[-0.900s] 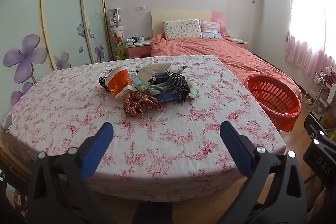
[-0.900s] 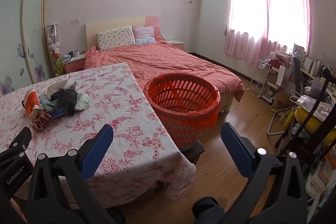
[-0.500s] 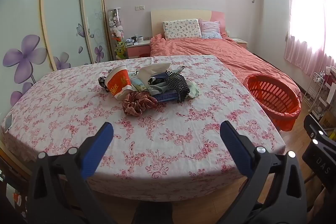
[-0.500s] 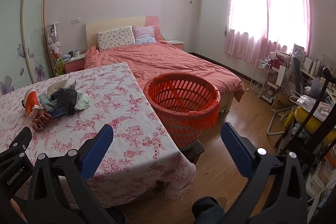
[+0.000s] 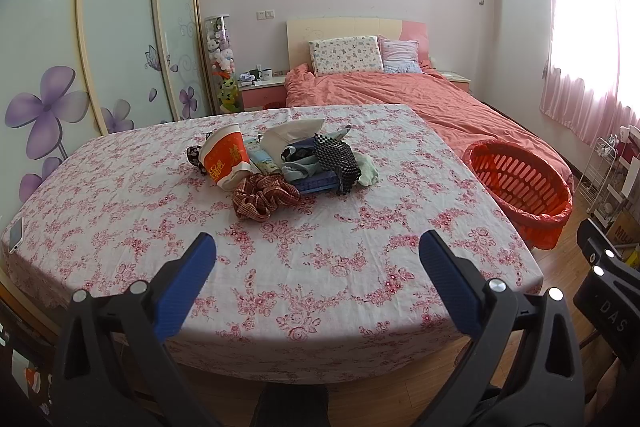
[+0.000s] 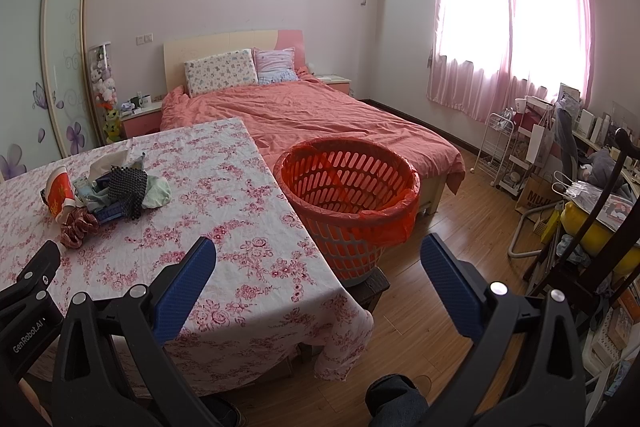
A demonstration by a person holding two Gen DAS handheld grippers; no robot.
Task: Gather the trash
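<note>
A pile of trash lies on the floral tablecloth [image 5: 304,259]: a red paper cup [image 5: 224,161], a checked scrunchie [image 5: 262,195], a black dotted wrapper [image 5: 334,159], a white tissue pack [image 5: 294,131] and a pale green cloth [image 5: 368,173]. The pile also shows in the right wrist view [image 6: 108,193]. My left gripper [image 5: 316,251] is open and empty over the table's near edge, well short of the pile. My right gripper [image 6: 318,255] is open and empty, held in front of the orange basket [image 6: 348,199] lined with a red bag, beside the table's right side.
A phone [image 5: 16,233] lies at the table's left edge. A bed with a coral cover [image 6: 320,111] stands behind the table. Wire racks, bags and clutter [image 6: 560,167] fill the right wall. Wardrobe doors [image 5: 120,39] stand at the left.
The left wrist view has drifted very slightly; the pile sits a touch lower and nearer. Both grippers stay open and empty. The right view is unchanged.
</note>
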